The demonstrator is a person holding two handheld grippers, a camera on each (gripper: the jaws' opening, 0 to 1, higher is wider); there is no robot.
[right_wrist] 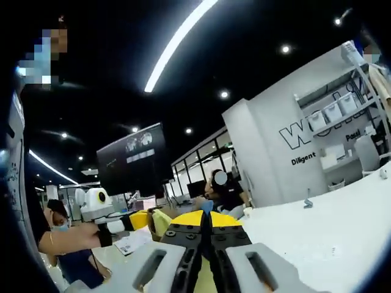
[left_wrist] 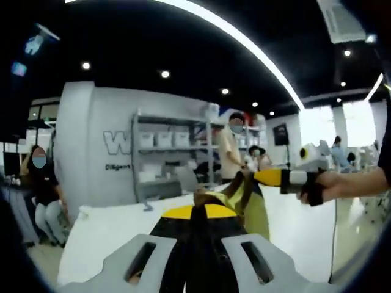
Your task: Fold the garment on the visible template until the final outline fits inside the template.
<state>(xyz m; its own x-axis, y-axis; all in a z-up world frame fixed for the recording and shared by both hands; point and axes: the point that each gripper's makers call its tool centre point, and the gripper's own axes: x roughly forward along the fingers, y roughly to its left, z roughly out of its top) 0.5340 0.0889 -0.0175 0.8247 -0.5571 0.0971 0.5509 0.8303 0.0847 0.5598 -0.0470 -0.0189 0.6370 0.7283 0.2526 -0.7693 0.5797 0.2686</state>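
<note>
An olive-yellow garment (left_wrist: 247, 198) hangs in the air above the white table (left_wrist: 110, 226). In the left gripper view, my left gripper (left_wrist: 204, 211) is shut, with the cloth bunched at its yellow-and-black tips. My right gripper (left_wrist: 258, 177) comes in from the right in a hand and pinches the garment's upper edge. In the right gripper view, my right gripper (right_wrist: 204, 218) is shut on a thin fold of the garment (right_wrist: 205, 278), which shows below the jaws. The left gripper (right_wrist: 135, 220) is at the left, with cloth beside it.
Beyond the table (right_wrist: 330, 226) stands a grey shelving unit with white bins (left_wrist: 171, 152), in front of a wall with lettering. A person sits at the left (left_wrist: 40, 183) and others stand behind the table. A dark screen (right_wrist: 131, 165) hangs at the back.
</note>
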